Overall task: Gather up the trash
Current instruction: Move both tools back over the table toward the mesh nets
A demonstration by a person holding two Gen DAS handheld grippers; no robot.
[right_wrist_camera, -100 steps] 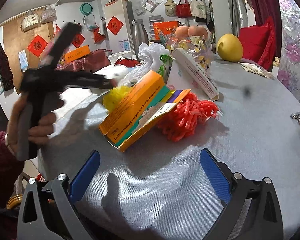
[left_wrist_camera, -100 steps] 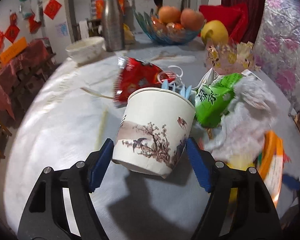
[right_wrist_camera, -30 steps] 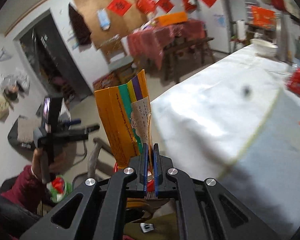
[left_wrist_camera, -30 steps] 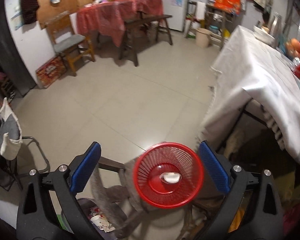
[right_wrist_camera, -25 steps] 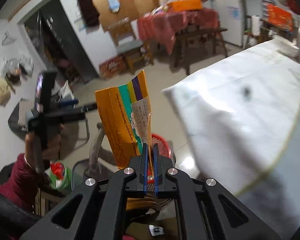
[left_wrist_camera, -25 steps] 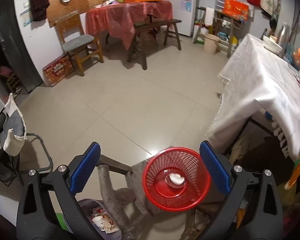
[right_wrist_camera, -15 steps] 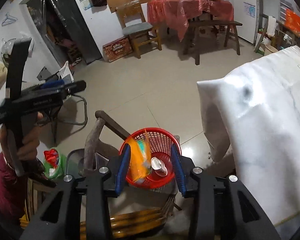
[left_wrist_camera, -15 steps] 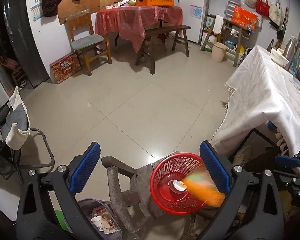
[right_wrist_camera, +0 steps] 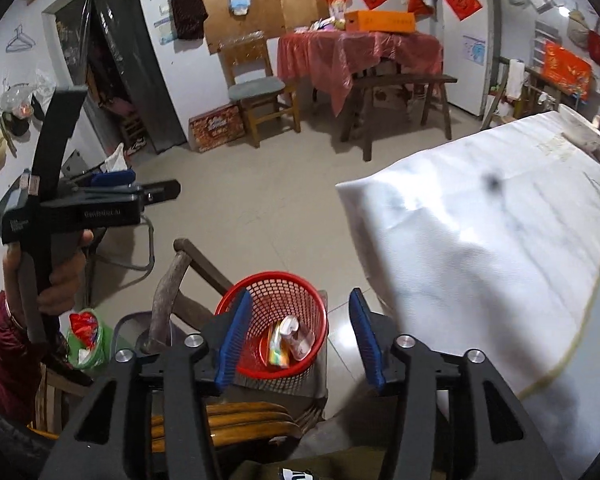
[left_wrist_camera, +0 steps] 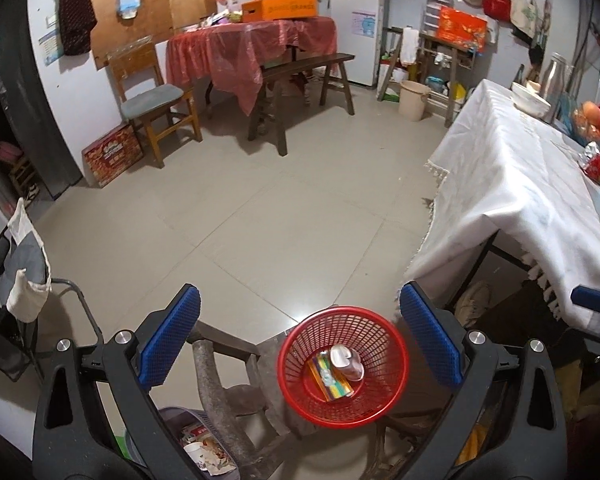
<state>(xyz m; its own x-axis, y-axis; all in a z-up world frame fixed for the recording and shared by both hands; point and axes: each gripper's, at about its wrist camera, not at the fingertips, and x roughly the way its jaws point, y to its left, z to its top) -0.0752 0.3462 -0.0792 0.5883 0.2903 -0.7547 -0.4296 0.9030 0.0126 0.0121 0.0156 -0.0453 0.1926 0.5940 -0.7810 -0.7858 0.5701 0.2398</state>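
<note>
I have both claws hanging over the red basket (left_wrist_camera: pixel 343 366), which sits on an old wooden chair beside the counter (left_wrist_camera: pixel 512 200). My right claw (right_wrist_camera: pixel 298 338) is directly above the basket mouth with its jaws opening and nothing between the pads; the orange packet (right_wrist_camera: pixel 278 344) lies down inside the basket, next to a crumpled paper cup (right_wrist_camera: pixel 298 334). From the left wrist view the same two pieces sit on the basket floor, the packet flat and the cup touching its upper end. My left claw (left_wrist_camera: pixel 298 336) is spread wide and empty, held off to the side by the hand (right_wrist_camera: pixel 60 268) that shows in the right view.

I judge this drop step as finished: the piece is in the basket and neither claw carries anything. More trash looks to remain at the far end of the counter, near the fruit bowl (left_wrist_camera: pixel 596 120), though at the rim of the fisheye it is too squeezed for me to say exactly what the pieces are.

The next move, as I see it, calls for swinging one claw back over the white cloth toward that cluster, with the jaws wide, picking one piece cleanly, and staying clear of the fruit and the steel flask (left_wrist_camera: pixel 554 76).
</note>
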